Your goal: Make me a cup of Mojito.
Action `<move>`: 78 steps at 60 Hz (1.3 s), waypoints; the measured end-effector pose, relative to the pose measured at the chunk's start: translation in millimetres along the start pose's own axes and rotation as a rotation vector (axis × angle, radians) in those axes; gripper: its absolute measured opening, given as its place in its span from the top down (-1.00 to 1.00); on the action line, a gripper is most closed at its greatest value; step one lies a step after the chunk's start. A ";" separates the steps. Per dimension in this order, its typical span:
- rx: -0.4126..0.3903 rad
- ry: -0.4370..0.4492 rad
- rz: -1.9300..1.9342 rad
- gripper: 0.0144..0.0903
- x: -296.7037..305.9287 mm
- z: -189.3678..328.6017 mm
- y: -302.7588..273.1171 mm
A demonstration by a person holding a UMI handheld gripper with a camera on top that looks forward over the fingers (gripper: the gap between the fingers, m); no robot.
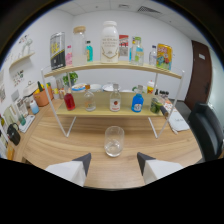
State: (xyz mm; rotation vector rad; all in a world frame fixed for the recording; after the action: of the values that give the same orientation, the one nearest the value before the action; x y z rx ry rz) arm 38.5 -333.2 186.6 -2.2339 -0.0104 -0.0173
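The gripper (pixel 114 164) is held low over the wooden table (pixel 60 145), its 2 fingers apart with nothing between them. The glass (pixel 114 141) stands upright on the table just ahead of the fingers and almost dead centre on the gap, perhaps slightly toward the left finger. It looks empty or nearly so, though a little clear liquid at the bottom cannot be ruled out. Its long axis is vertical, so a straight push forward would bring the fingers to either side of its wall.

Beyond the glass rises a 2-tier shelf (pixel 125 111). On the lower tier stand a red bottle (pixel 69 100), 2 clear bottles and a blue bottle (pixel 137 102); the upper tier carries a tall white bottle (pixel 110 42) among cans and jars. The drink is barely begun, judging by the glass: the next move probably turns on whether to take the glass or reach past it for a bottle.
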 end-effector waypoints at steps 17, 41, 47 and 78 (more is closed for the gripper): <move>-0.017 -0.014 -0.001 -0.89 -11.8 -9.9 12.0; -0.045 -0.018 0.045 -0.89 56.1 -25.9 42.7; -0.020 -0.008 0.044 -0.88 83.0 -19.9 26.8; 0.043 -0.037 0.013 -0.80 166.2 90.3 -88.5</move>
State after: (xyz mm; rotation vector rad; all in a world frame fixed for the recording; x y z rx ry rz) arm 204.3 -207.3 203.4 -2.1913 -0.0165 0.0315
